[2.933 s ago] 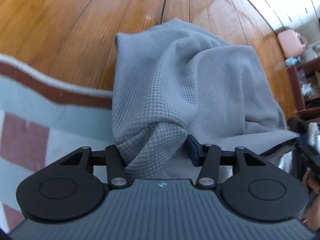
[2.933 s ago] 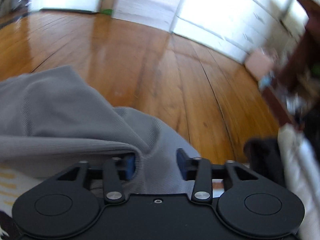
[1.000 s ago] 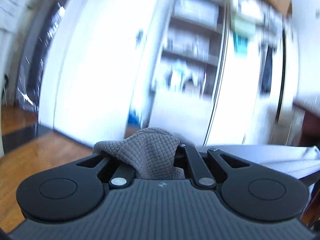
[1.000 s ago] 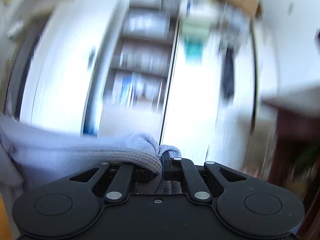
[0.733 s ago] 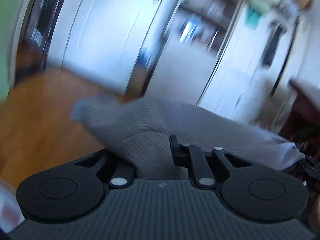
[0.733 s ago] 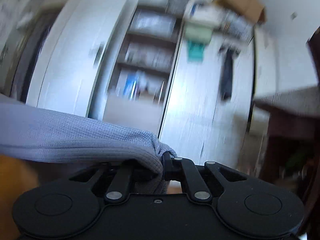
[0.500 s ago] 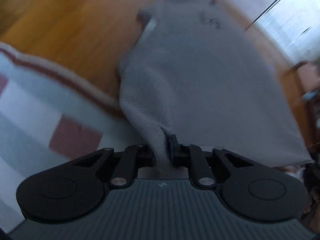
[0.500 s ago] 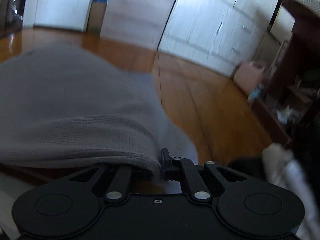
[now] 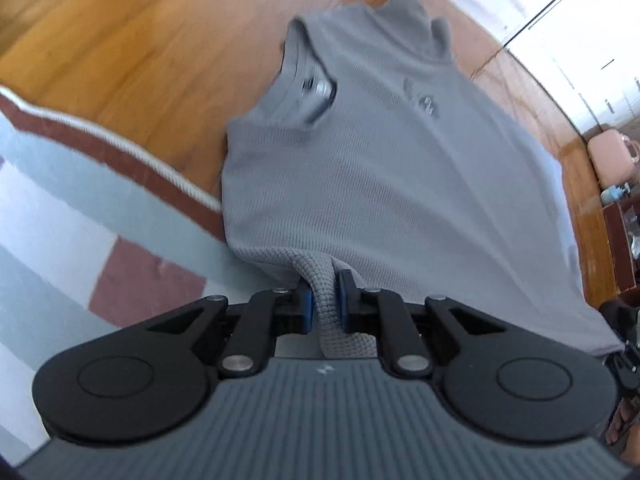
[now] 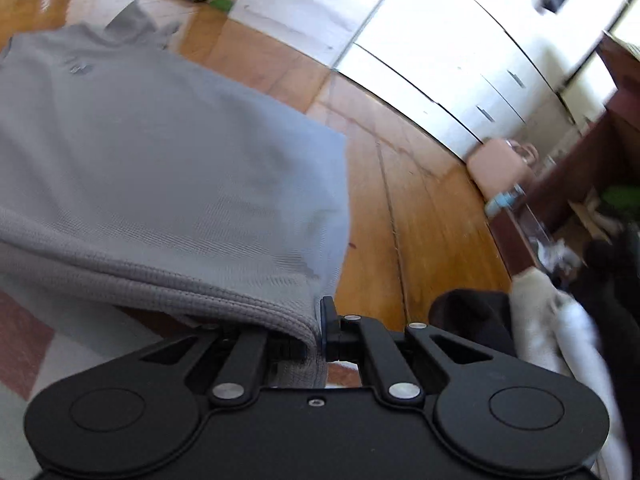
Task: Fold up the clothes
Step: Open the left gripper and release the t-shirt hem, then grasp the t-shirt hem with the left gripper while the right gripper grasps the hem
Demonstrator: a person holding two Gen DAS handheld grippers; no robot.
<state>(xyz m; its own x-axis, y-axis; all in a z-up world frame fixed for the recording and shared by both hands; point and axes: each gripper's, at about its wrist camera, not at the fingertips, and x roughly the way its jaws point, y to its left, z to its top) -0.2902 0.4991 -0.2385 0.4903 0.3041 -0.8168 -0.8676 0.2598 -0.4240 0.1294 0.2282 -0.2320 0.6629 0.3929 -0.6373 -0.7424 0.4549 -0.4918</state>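
A grey waffle-knit shirt stretches away from me over the wooden floor, its collar and small chest logo at the far end. My left gripper is shut on a bunched corner of the shirt's near hem, the blue pads pressing the fabric from both sides. In the right wrist view the same shirt lies to the left, and my right gripper is shut on the other hem corner, whose ribbed edge folds over the left finger.
A patterned rug with a dark red border and pale squares lies at the near left. White cabinets, a pink case, a dark wooden shelf unit and piled dark and white clothes are to the right.
Both grippers dropped from raised, pointing at the wardrobe, down to pointing at the floor. The shirt went from hanging to spread out flat ahead, with its collar far from me.
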